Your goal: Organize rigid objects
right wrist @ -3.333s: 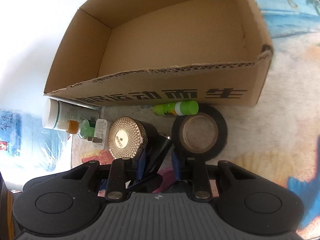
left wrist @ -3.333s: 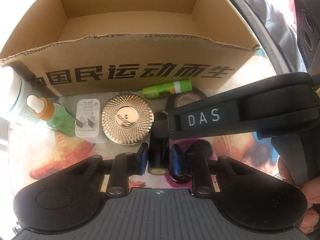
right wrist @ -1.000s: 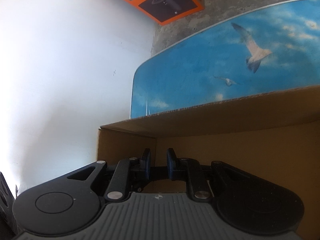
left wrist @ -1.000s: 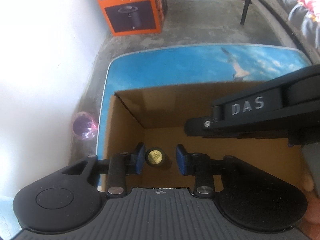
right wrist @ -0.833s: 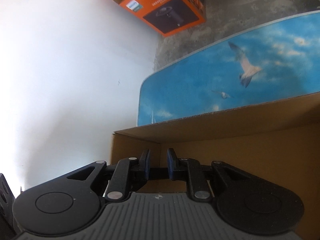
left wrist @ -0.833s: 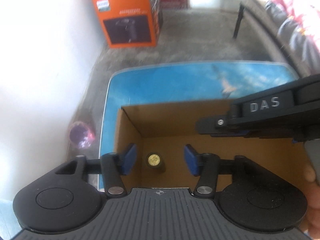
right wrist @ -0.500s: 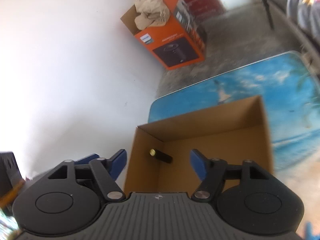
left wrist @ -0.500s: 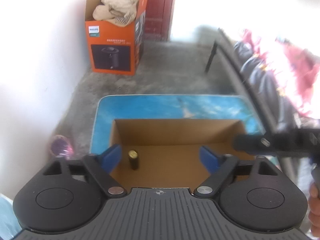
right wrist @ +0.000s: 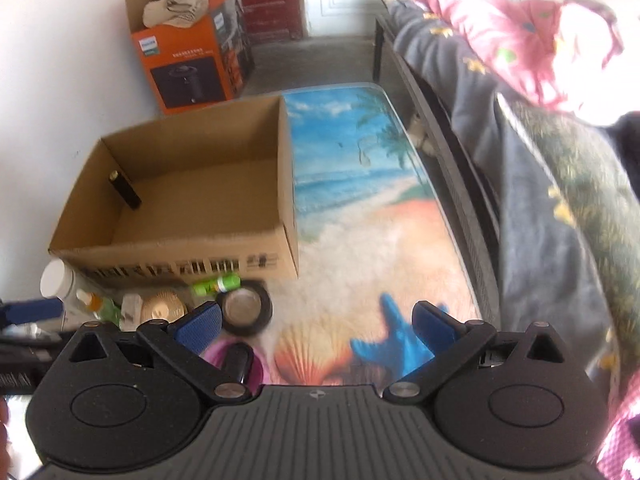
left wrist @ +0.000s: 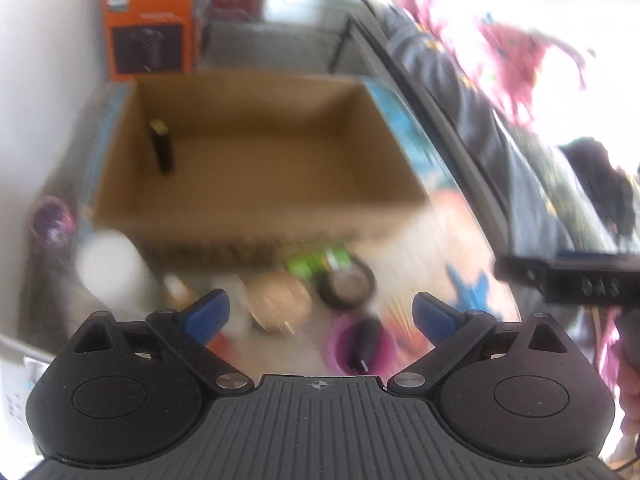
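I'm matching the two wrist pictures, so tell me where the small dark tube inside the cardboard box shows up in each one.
Left wrist view: the dark tube stands in the far left corner of the cardboard box, upper left of the picture, blurred.
Right wrist view: the same tube stands in that corner of the box, left of centre.
Shared landmark: the orange carton on the floor beyond the box.

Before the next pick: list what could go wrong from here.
1. The black tube stands upright in the cardboard box; anything dropped beside it may topple it.
2. The gold compact, tape roll and green stick lie crowded, so open fingers may nudge neighbours.
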Demonstrator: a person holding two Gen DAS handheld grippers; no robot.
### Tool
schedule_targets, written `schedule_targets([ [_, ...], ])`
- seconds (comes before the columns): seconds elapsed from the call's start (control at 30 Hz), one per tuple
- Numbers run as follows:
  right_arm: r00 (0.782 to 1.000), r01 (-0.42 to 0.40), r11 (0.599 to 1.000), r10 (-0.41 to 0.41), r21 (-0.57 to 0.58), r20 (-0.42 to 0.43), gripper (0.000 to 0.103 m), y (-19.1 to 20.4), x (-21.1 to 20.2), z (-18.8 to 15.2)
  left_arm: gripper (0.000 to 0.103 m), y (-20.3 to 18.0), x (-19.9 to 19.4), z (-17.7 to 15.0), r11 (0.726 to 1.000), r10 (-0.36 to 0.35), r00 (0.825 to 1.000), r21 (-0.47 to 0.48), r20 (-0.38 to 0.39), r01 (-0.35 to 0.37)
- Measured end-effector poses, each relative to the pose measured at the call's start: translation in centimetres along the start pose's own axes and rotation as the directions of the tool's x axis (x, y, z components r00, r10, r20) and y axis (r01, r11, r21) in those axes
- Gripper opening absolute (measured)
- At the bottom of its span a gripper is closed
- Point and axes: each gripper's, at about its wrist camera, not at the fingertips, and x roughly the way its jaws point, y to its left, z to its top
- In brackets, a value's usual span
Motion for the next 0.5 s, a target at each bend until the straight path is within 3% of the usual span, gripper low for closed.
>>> schedule_targets([
  [0.23,0.99,-0.121,0.979,0.132,0.165,-0.052,0.102,-1.7,2.3,-2.3,0.093,-2.9,2.9,-3.3,0.995,0.046,0.997,0.095,-0.057,-0.041],
  [0.33,0.977,-0.195,0.965,0.208,0.175,-0.055,0.099,-1.4,3.8,-2.1,0.082,-3.6,4.6,-3.5,0.987,0.092,0.993,0.135,-0.072,-0.081],
  [0.4,0.962,-0.232,0.951,0.256,0.202,-0.098,0.091,-1.4,5.5,-2.0,0.08,-3.6,5.7,-3.8,0.988,0.089,0.992,0.131,-0.089,-0.077],
  [0.5,0.94,-0.258,0.936,0.3,0.239,-0.162,0.074,-1.5,7.7,-2.2,0.066,-3.9,7.4,-4.2,0.987,0.102,0.988,0.138,-0.118,-0.085],
])
